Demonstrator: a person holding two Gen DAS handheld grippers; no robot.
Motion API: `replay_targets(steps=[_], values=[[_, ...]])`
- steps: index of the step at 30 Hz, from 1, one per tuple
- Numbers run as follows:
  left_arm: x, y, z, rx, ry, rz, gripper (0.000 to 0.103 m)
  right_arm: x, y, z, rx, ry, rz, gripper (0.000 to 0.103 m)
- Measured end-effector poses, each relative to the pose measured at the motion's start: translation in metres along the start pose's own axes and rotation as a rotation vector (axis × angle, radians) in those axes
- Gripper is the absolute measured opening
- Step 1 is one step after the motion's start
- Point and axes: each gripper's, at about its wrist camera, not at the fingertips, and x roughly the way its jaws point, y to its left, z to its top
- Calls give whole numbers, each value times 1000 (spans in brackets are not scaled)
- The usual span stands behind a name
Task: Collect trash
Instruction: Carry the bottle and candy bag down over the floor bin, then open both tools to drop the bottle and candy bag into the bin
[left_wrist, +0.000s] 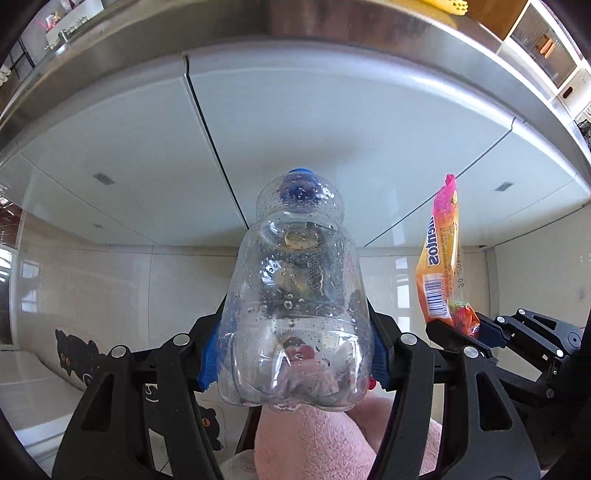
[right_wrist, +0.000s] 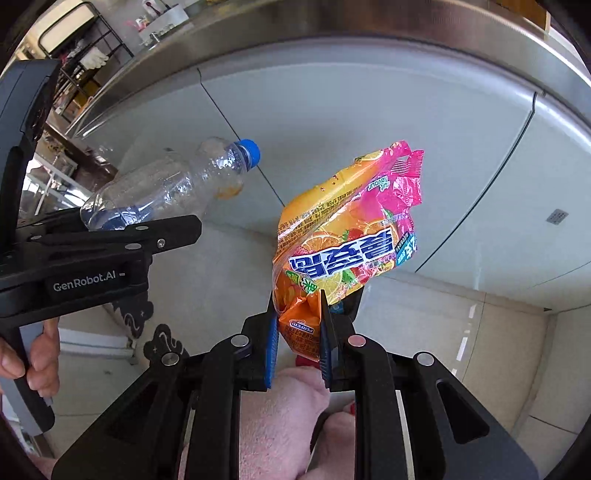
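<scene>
My left gripper (left_wrist: 291, 350) is shut on a clear plastic bottle (left_wrist: 295, 295) with a blue cap, held in the air near its base, cap pointing away. The same bottle (right_wrist: 166, 188) and the left gripper (right_wrist: 122, 225) show at the left of the right wrist view. My right gripper (right_wrist: 297, 347) is shut on the lower end of an orange and pink candy bag (right_wrist: 343, 232), which stands up from the blue pads. The bag (left_wrist: 439, 254) and right gripper (left_wrist: 461, 328) also show at the right of the left wrist view.
A steel-edged counter (left_wrist: 295, 40) with white cabinet doors (left_wrist: 332, 129) fills the view ahead. A beige tiled floor (left_wrist: 92, 277) lies below. Black cat-shaped stickers (left_wrist: 74, 354) sit low on the left. A pink towel-like cloth (left_wrist: 314, 443) lies under the left gripper.
</scene>
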Motion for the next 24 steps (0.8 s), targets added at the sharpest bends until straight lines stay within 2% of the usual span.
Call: replay_targets(steps=[5, 7, 12, 16, 24], values=[[56, 6, 3, -6, 65, -34, 59, 46, -8, 1, 44, 39, 8, 20], [78, 8, 4, -2, 96, -51, 59, 66, -13, 0, 75, 62, 44, 20], [130, 16, 16, -23, 179, -78, 59, 118, -12, -3, 37, 107, 41, 20], [163, 23, 26, -24, 221, -84, 59, 149, -15, -5, 23, 130, 15, 20], [207, 32, 37, 3, 278, -101, 59, 184, -33, 5, 116, 169, 35, 20]])
